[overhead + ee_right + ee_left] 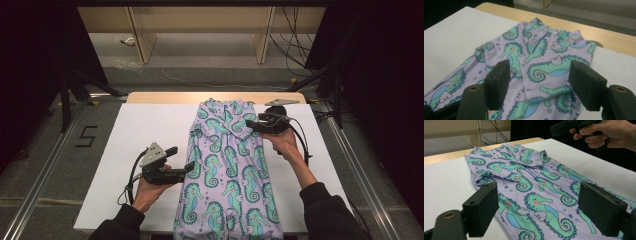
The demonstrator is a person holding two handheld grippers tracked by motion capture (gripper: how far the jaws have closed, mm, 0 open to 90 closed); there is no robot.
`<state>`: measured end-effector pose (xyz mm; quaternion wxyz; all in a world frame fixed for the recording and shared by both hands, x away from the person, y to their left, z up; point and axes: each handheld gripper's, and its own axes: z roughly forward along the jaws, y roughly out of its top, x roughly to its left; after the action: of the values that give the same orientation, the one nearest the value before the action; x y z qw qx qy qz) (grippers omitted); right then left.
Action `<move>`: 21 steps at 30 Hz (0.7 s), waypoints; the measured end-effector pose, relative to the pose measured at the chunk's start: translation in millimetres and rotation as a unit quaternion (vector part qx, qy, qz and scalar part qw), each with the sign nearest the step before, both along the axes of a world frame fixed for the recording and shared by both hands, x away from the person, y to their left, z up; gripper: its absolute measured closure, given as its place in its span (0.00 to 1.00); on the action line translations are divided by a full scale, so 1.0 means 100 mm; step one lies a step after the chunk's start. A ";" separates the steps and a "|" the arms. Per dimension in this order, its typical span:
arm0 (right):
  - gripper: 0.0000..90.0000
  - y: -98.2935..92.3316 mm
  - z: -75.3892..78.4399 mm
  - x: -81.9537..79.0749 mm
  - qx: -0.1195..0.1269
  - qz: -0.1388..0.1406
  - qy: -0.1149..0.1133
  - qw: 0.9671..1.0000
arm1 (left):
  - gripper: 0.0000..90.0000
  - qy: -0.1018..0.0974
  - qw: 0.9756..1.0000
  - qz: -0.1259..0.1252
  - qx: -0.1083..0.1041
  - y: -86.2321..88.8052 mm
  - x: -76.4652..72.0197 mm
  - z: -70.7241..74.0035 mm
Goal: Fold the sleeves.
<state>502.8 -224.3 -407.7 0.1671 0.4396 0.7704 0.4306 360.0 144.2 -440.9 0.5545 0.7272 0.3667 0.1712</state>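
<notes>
Two forearms in dark sleeves reach in from the near edge of a bench (150, 125) covered in smooth white board. Down its middle lies a long soft garment (227, 170), lilac cloth printed with teal seahorses, flat, with both sleeves folded in over its chest.

Left of the garment, level with its middle, the left gripper (189, 166) is held, blocky black jaws spread wide with nothing between them, tips at the cloth's edge. Over the garment's upper right part, at the folded sleeve, the right gripper (248, 125) hovers, jaws wide apart and empty.
</notes>
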 end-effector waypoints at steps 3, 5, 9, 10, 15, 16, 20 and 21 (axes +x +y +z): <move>0.37 -0.05 0.00 -0.01 0.005 -0.003 0.002 1.000 | 0.18 0.002 1.000 0.001 0.002 0.00 0.02 0.00; 0.37 -0.08 -0.01 0.00 0.012 -0.006 0.004 1.000 | 0.18 0.003 1.000 0.003 0.001 0.00 0.04 -0.01; 0.35 -0.11 -0.02 0.01 0.017 -0.011 0.005 1.000 | 0.18 0.009 1.000 0.003 -0.003 0.00 0.09 -0.01; 0.35 -0.12 -0.03 0.01 0.016 -0.014 0.006 1.000 | 0.18 0.010 1.000 0.004 -0.006 0.00 0.11 -0.01; 0.33 -0.16 -0.08 0.03 0.020 -0.015 0.011 1.000 | 0.18 0.023 1.000 0.008 -0.013 0.01 0.20 0.00; 0.33 -0.16 -0.09 0.04 0.022 -0.016 0.011 1.000 | 0.18 0.023 1.000 0.008 -0.013 0.01 0.20 0.00; 0.32 -0.19 -0.11 0.06 0.025 -0.018 0.016 0.999 | 0.18 0.026 1.000 0.013 -0.010 0.00 0.29 0.02; 0.32 -0.20 -0.12 0.06 0.028 -0.019 0.020 0.999 | 0.18 0.027 0.999 0.015 -0.008 -0.01 0.32 0.03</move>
<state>509.2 -243.9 -419.6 0.1480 0.4673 0.7525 0.4399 391.7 143.1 -438.4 0.5477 0.7215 0.3937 0.1565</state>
